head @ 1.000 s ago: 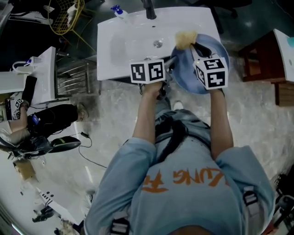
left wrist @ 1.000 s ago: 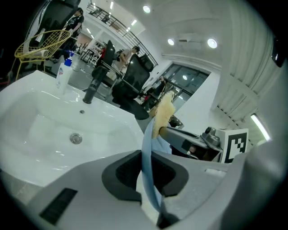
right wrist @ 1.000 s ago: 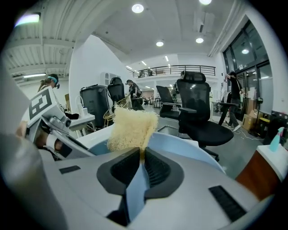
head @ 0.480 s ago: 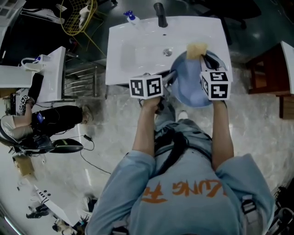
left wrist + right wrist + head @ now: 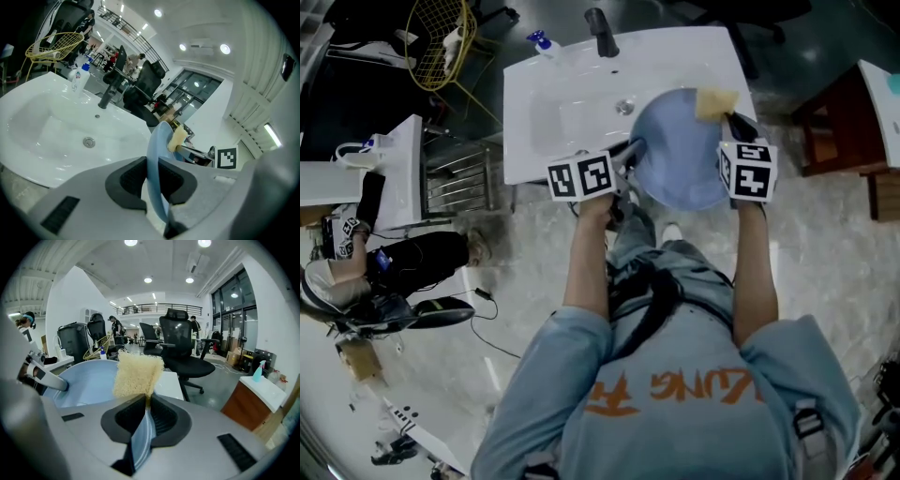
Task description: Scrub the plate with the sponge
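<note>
Two grippers: both are loaded, one steadying and one scrubbing.
Left gripper point(image 5: 152, 180): pinches the plate's rim between its dark pads. In the head view the bite is at the disc's 9 o'clock.
Right gripper point(image 5: 145, 414): pressed together on the lower edge of the sponge, which stands up out of the jaws.
Plate point(image 5: 675, 159): pale blue, held in the air over the sink's point(image 5: 553, 103) 4 o'clock corner. Part of it hangs past the front edge, above the floor.
Sponge point(image 5: 714, 101): yellow, at the plate's 1 o'clock rim. It looks to be touching or just beside the surface; I cannot tell which.
Risk, pivot: the plate hangs from one narrow bite at 9 o'clock. Scrubbing pressure near 1 o'clock sits far across the disc and would probably lever it round in the pads.
Risk, slip: a wet or soapy rim could slide free. From this spot it would likely drop on the sink edge or the floor rather than into the basin.
Risk, sponge: it is held by one edge only, so a hard stroke may fold it or drag it out.
Risk, run-off: a stroke at the rim could carry the sponge off the plate.
</note>
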Demonstrator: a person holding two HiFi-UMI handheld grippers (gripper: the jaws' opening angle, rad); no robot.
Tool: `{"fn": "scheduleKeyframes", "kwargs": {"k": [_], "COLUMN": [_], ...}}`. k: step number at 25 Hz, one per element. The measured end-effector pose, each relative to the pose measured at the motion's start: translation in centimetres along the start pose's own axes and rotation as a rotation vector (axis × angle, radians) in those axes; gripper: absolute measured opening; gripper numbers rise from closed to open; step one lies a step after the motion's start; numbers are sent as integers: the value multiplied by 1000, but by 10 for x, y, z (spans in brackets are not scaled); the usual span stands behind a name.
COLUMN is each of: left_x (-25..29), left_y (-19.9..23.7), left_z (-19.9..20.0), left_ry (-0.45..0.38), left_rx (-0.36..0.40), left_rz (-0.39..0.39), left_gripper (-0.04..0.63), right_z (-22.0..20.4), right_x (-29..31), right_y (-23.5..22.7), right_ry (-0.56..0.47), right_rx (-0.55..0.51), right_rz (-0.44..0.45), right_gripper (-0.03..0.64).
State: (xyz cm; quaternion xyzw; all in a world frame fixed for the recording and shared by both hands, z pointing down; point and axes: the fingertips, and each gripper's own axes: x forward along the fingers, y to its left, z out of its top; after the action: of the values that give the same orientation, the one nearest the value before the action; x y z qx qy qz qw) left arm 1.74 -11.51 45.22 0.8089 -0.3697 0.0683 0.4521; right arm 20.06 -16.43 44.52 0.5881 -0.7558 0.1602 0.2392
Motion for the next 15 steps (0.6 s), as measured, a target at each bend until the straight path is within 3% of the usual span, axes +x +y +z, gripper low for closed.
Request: {"fn": "scheduleKeyframes", "kwargs": {"k": [5, 8, 15], "left_x": [8, 9, 7], "left_y": [-3, -3, 3], "left_z": [1, 4, 4], "left_ry": [7, -12, -38], "left_rx": [-4, -16, -24], "left_rz": [7, -2, 7], "left_gripper": [41, 40, 38], "right_z": [-2, 17, 54], "right_x": [0, -7, -11], "right_y": [-10, -3, 85], "right_ry": [-3, -70, -175], "right_rx": [32, 49, -32], "right_rz": [4, 46, 321], "right_gripper": [37, 37, 37]}}
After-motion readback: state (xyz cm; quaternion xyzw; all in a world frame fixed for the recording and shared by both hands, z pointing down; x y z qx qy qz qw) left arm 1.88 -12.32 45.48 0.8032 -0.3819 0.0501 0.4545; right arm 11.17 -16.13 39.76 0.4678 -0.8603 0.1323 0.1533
